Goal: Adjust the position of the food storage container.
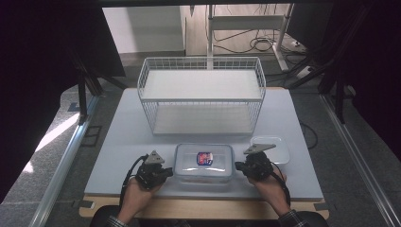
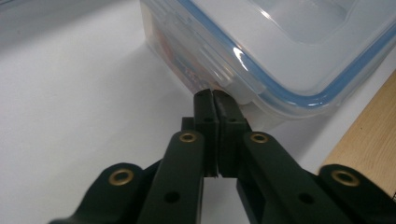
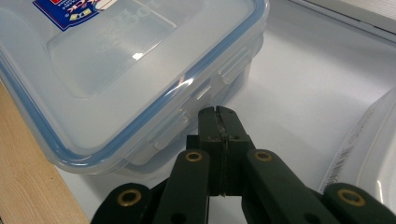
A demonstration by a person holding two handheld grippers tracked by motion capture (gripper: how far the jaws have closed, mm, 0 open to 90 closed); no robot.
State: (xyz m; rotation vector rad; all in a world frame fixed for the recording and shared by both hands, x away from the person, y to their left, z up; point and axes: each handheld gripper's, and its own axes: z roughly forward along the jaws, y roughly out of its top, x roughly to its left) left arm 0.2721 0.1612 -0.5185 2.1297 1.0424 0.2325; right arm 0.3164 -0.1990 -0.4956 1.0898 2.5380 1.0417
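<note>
High view: wire rack (image 1: 201, 94) behind clear, blue-sealed box (image 1: 204, 161). Left gripper (image 2: 214, 95) and right gripper (image 3: 217, 112), jaws closed empty, at side latches.

A white wire rack (image 1: 201, 94) with two shelves stands on the grey mat (image 1: 123, 142), well beyond the tongs and centred between them. A loose clear lid (image 1: 276, 146) lies flat on the mat just past the right tongs, touching nothing else; its edge (image 3: 373, 154) sits close beside those tongs. A strip of wooden tabletop (image 1: 208, 208) runs along the near edge of the mat, below both tongs. Far behind the rack, cables (image 1: 257, 45) lie coiled on the floor by a metal stand (image 1: 246, 21).
</note>
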